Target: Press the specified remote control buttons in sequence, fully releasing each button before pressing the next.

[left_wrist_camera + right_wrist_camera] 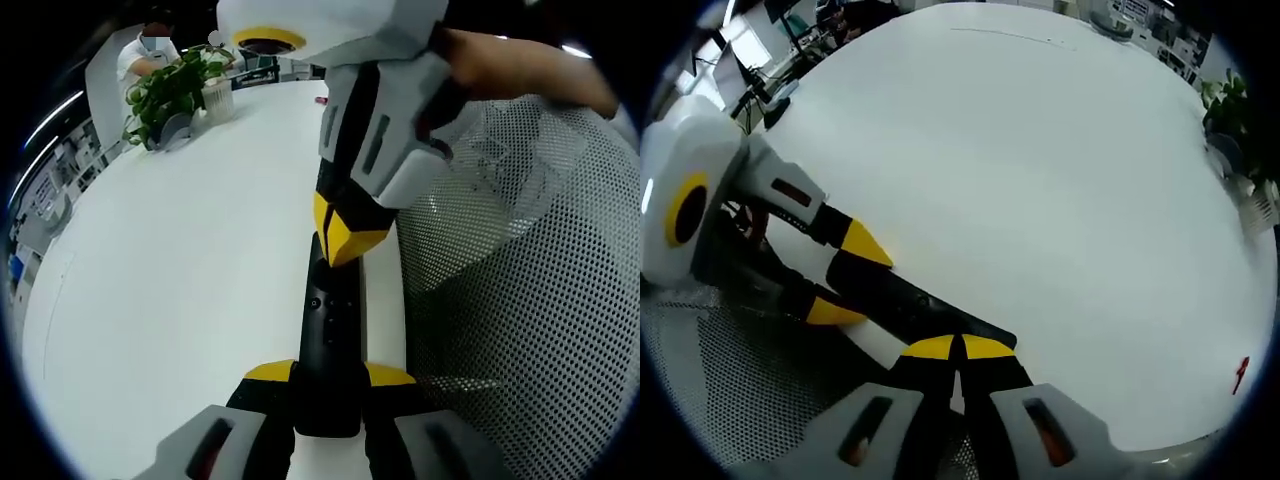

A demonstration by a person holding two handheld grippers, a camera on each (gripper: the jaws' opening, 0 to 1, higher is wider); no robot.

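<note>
A slim black remote control (328,330) lies along the near edge of the white table (180,280). My left gripper (328,376) is shut on its near end, a yellow-tipped jaw on each side. My right gripper (343,240) comes down from the upper right, shut, with its yellow tips resting on the remote's far end. In the right gripper view my right gripper (959,348) has its tips pressed together on the end of the remote control (910,300). The left gripper (850,280) clamps the remote's other end from the left.
A mesh office chair (520,300) stands right beside the table edge, also seen as the chair (740,400). A potted plant (175,90) sits at the far end, with a person (150,45) behind it. A small red object (1238,372) lies on the table (1040,150).
</note>
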